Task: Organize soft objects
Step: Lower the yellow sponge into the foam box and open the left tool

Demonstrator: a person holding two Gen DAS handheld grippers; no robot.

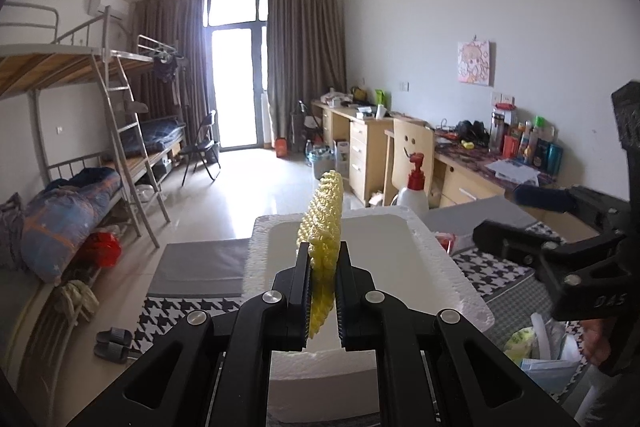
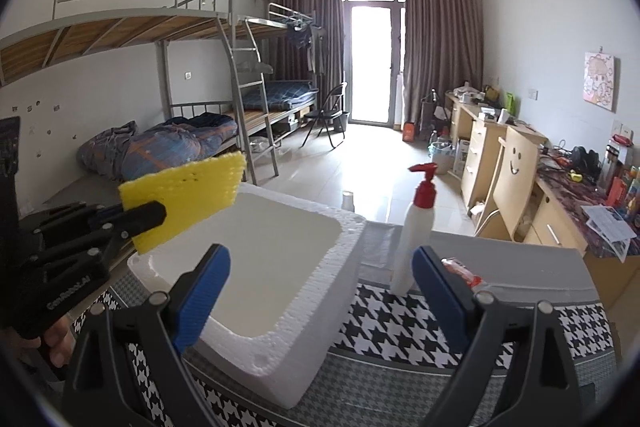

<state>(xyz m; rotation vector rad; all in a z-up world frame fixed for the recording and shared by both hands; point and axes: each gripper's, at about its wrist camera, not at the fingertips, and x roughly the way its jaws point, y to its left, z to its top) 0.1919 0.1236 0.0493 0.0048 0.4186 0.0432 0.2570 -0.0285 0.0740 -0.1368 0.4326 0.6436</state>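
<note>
My left gripper (image 1: 323,269) is shut on a yellow foam mesh pad (image 1: 324,223), held edge-on above a white styrofoam box (image 1: 452,267). From the right wrist the same pad (image 2: 188,195) shows flat in the left gripper (image 2: 154,217), over the left rim of the box (image 2: 320,287). My right gripper (image 2: 320,279), with blue pads (image 2: 204,291), stands open near the box's front right side with nothing between its fingers. The right gripper (image 1: 520,219) also shows at the right of the left wrist view.
A white pump bottle with a red top (image 2: 418,227) stands right of the box on a houndstooth cloth (image 2: 400,323). A small red packet (image 2: 460,269) lies beside it. A bag with packets (image 1: 540,347) sits at the near right. Bunk beds line the left wall, desks the right.
</note>
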